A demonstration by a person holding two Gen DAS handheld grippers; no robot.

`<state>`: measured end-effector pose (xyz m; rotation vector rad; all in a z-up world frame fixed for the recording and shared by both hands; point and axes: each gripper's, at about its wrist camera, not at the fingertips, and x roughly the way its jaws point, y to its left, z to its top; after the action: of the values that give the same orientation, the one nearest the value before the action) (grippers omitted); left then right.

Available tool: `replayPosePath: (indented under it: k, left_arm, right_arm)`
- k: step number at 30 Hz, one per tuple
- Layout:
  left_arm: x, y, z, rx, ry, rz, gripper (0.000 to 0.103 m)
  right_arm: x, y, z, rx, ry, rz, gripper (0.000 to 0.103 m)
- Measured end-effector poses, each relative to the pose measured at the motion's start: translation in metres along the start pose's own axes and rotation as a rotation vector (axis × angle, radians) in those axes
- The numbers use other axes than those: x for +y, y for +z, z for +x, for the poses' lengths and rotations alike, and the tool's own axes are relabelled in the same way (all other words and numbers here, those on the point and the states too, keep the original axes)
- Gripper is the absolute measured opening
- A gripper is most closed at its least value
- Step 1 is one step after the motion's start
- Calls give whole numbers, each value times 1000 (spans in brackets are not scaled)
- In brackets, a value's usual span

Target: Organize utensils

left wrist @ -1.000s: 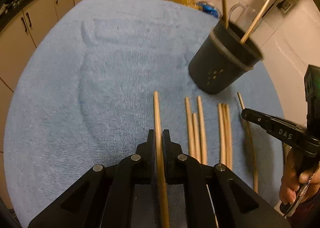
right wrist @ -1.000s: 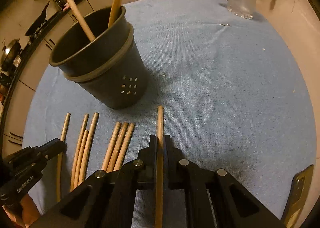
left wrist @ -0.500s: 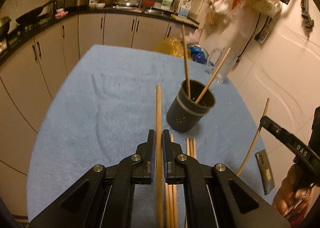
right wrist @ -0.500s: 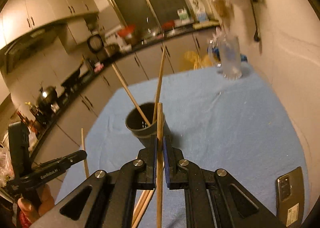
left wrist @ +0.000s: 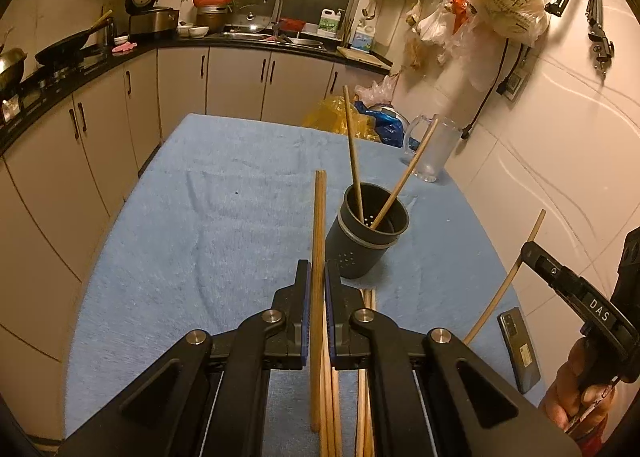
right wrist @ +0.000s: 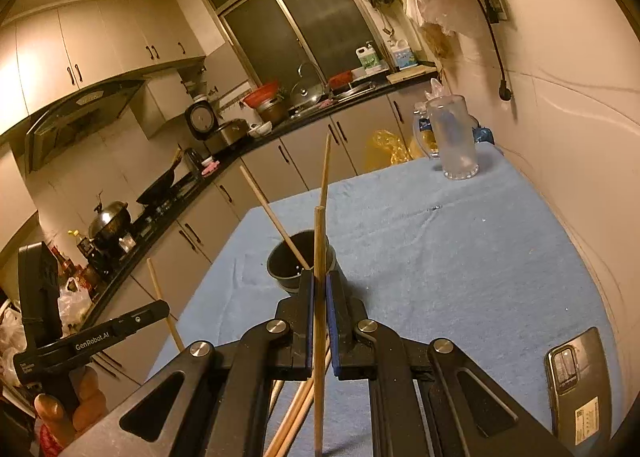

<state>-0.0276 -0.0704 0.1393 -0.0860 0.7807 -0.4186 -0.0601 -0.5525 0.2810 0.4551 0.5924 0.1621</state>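
Observation:
A dark grey utensil holder (left wrist: 366, 241) (right wrist: 298, 267) stands on the blue towel with two wooden chopsticks (left wrist: 354, 153) leaning in it. My left gripper (left wrist: 317, 271) is shut on one wooden chopstick (left wrist: 319, 225), raised above the towel just left of the holder. My right gripper (right wrist: 319, 281) is shut on another chopstick (right wrist: 319, 249), lifted in front of the holder; that chopstick (left wrist: 508, 277) also shows at the right of the left wrist view. Several loose chopsticks (left wrist: 368, 385) (right wrist: 294, 417) lie on the towel beneath the grippers, mostly hidden by the fingers.
A blue towel (left wrist: 224, 225) covers the table. A clear plastic jug (left wrist: 430, 147) (right wrist: 454, 137) stands at the far right corner by the wall. A phone (left wrist: 518, 349) (right wrist: 574, 373) lies near the right edge. Kitchen cabinets and a counter lie beyond the table.
Both grippers have risen from the towel, each lifting its chopstick and tilting up so the kitchen comes into view. The holder now looks smaller and farther below.

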Motion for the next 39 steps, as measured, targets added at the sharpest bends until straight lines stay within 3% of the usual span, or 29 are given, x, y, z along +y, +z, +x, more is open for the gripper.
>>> replayPosePath:
  k: [18, 30, 39]
  left_arm:
    - [-25, 38, -28, -93, -18, 52, 6]
    - [-40, 91, -46, -168, -59, 67, 6]
    - [-51, 130, -28, -189, -80, 60, 6]
  right_arm:
    - [10, 40, -24, -102, 25, 10, 7]
    - [19, 88, -26, -179, 23, 22, 7]
    - [28, 129, -3, -236, 10, 42, 7]
